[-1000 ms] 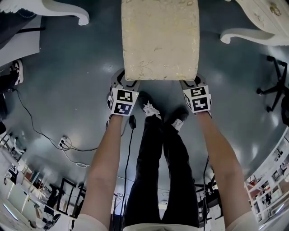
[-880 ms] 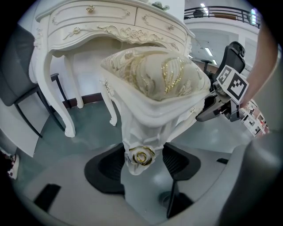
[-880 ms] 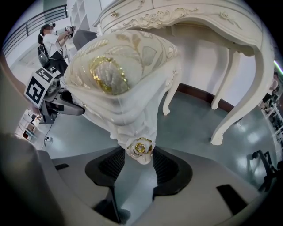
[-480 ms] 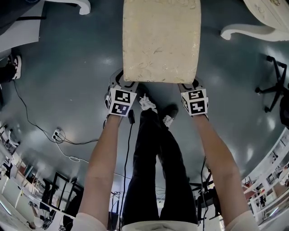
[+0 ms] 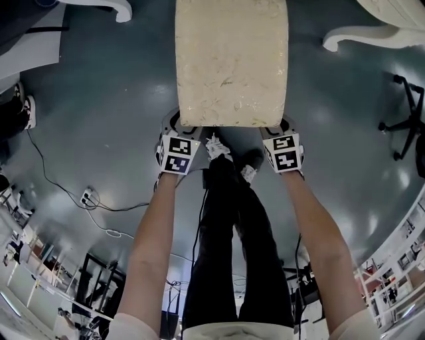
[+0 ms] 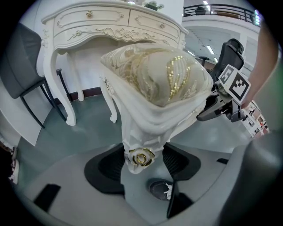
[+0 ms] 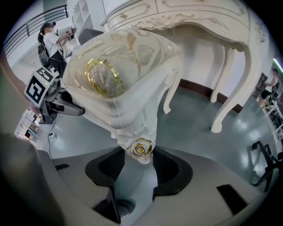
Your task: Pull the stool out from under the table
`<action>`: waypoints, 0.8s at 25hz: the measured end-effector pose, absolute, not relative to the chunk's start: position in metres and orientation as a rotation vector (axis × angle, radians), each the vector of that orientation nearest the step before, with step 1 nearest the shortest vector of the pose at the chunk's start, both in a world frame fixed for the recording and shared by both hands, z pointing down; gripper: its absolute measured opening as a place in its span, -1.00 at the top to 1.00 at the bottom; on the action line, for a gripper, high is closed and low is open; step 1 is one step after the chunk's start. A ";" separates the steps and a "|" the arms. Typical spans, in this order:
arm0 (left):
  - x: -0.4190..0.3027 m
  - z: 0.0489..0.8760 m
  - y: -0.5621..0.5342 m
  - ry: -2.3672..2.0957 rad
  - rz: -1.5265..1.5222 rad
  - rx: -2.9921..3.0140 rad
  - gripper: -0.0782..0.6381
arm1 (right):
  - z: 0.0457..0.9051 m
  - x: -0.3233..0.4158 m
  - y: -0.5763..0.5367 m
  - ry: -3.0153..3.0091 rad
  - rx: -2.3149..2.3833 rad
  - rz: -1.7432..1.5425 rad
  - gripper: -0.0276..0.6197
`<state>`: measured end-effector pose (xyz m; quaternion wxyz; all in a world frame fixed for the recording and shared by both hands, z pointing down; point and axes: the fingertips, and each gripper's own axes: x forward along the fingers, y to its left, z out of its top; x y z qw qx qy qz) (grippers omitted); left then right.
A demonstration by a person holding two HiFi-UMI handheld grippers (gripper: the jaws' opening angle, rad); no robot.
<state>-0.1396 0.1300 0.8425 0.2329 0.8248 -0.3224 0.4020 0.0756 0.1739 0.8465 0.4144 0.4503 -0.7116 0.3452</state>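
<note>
The stool (image 5: 231,63) has a cream and gold cushion and white carved legs, and stands on the grey floor just ahead of my feet. My left gripper (image 5: 180,126) is shut on its near left corner, and my right gripper (image 5: 279,126) is shut on its near right corner. In the left gripper view the corner with a gold rose (image 6: 141,156) sits between the black pads of the left gripper (image 6: 142,161). The right gripper view shows the same on the other corner (image 7: 140,150) for the right gripper (image 7: 139,161). The white dressing table (image 6: 110,22) stands behind the stool.
Curved white table legs (image 5: 372,36) show at the top right and top left (image 5: 99,8). A black office chair (image 5: 405,126) is at the right. Cables and a power strip (image 5: 87,194) lie on the floor at the left. A grey chair (image 6: 26,75) stands left of the table.
The stool and both grippers have come a little nearer to me, away from the table. My feet have shifted back.
</note>
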 end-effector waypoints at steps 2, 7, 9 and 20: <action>-0.141 0.844 0.135 -0.883 1.109 2.256 0.01 | 0.847 0.075 0.177 -1.792 1.130 0.862 0.21; -0.144 0.846 0.150 -0.881 1.119 2.233 0.01 | 0.848 0.071 0.189 -1.791 1.135 0.863 0.21; -0.148 0.849 0.165 -0.873 1.124 2.229 0.01 | 0.851 0.068 0.204 -1.785 1.126 0.867 0.21; -0.157 0.838 0.188 -0.865 1.189 2.119 0.04 | 0.823 0.068 0.247 -1.687 1.089 0.959 0.28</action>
